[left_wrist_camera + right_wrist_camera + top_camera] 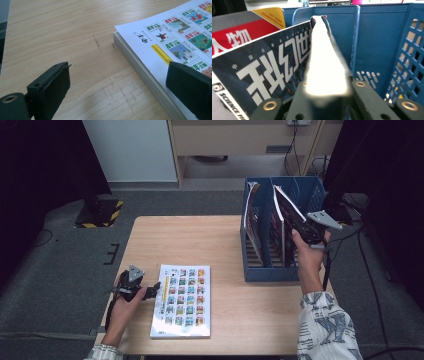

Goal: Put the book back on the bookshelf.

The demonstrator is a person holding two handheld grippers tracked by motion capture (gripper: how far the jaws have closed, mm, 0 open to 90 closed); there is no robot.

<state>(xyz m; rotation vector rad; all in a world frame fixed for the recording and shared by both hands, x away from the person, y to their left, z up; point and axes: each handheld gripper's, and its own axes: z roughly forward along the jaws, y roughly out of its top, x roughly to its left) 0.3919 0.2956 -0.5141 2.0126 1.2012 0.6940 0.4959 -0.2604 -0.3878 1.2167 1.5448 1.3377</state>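
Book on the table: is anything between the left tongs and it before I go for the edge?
Nothing visible. The left tongs stand open at the near edge of the book, one pad over bare table, the other over the cover. The stretch between them holds only wood and the book's page edge.

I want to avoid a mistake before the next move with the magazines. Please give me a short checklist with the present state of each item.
1. Right tongs are closed on the dark magazine: ok, the edge sits between the jaws.
2. That magazine is inside the blue file rack: cannot tell how deep; it leans in a middle slot.
3. Another magazine stands in the left slot, out of the way: ok.
4. Left tongs are open at the edge of the flat magazine: ok, the jaws stand wide apart.
5. Flat magazine is gripped: not ok, it lies flat on the table.
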